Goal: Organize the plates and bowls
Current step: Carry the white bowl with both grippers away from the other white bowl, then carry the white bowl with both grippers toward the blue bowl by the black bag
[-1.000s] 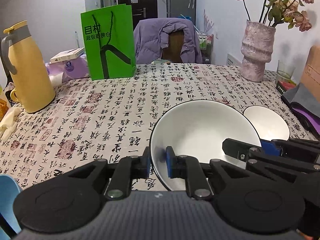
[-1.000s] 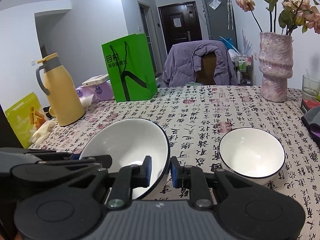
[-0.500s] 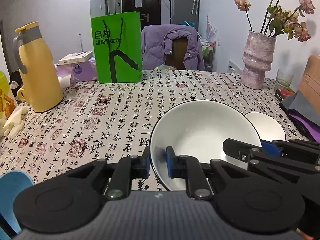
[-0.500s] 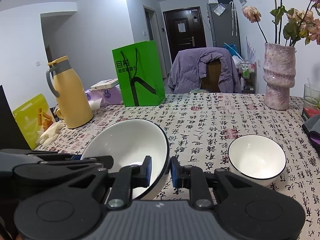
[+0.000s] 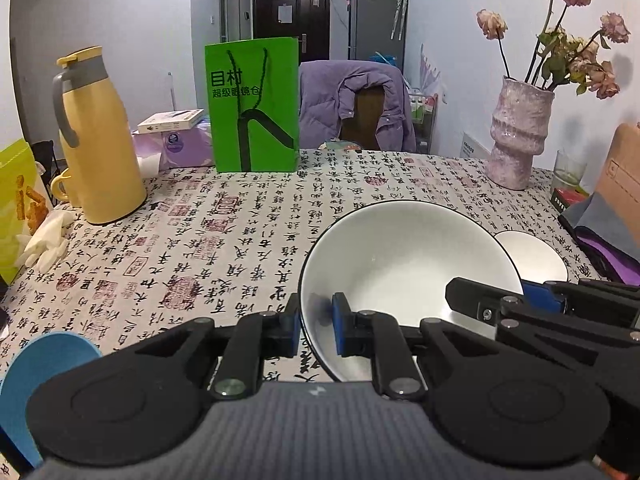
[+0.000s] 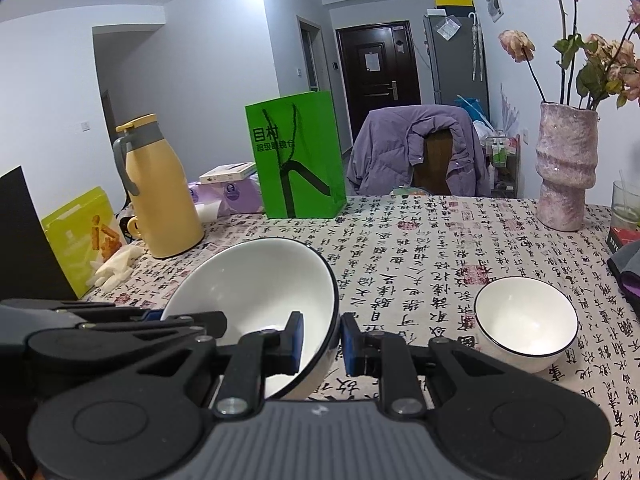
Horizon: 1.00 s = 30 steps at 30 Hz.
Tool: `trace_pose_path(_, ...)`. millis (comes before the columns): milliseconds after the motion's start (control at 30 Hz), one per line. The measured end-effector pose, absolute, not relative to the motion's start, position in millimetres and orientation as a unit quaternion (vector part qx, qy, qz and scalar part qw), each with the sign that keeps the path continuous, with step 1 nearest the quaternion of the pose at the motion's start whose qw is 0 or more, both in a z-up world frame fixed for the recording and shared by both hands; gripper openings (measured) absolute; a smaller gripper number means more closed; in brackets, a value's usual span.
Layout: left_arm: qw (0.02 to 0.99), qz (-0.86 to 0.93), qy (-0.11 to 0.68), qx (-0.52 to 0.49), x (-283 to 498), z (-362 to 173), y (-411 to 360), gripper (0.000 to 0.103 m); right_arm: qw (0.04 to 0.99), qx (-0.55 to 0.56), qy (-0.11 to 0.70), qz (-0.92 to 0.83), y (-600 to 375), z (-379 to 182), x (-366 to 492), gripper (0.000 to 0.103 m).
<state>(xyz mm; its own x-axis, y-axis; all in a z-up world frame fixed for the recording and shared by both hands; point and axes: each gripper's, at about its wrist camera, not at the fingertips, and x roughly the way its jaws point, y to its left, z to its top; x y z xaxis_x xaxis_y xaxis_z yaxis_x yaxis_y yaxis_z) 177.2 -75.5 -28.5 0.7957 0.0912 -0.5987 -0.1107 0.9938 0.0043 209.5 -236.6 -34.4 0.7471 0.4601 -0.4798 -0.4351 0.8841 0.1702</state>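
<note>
Gripping large bowl (image 5: 404, 256) rim: left gripper (image 5: 316, 326); right gripper (image 6: 321, 338).

My left gripper (image 5: 316, 322) is matte black, its linkage arms pinned with silver screws; blue pads (image 5: 338, 322) line the fingers; the body behind is ribbed grey with a small white mark; my right gripper (image 6: 322, 338) has the same build.
</note>
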Motion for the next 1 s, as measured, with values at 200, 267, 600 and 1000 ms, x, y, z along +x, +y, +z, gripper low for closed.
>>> trace_pose_path(200, 0.948, 0.060, 0.312, -0.019, 169, -24, -67, 0.015, 0.934, 0.019, 0.261, 0.245, -227, -30, 203, 0.019)
trace_pose_path(267, 0.948, 0.061, 0.311, -0.020, 166, -23, -65, 0.015, 0.933, 0.019, 0.261, 0.246, -225, -30, 201, 0.019)
trace_pose_path(600, 0.950, 0.069, 0.305, -0.025, 153, -19, -51, 0.015, 0.932, 0.013, 0.260, 0.254, -213, -25, 190, 0.019)
trace_pose_path(1000, 0.951, 0.082, 0.296, -0.037, 136, -13, -30, 0.015, 0.928, 0.004, 0.260, 0.266, -191, -21, 177, 0.019)
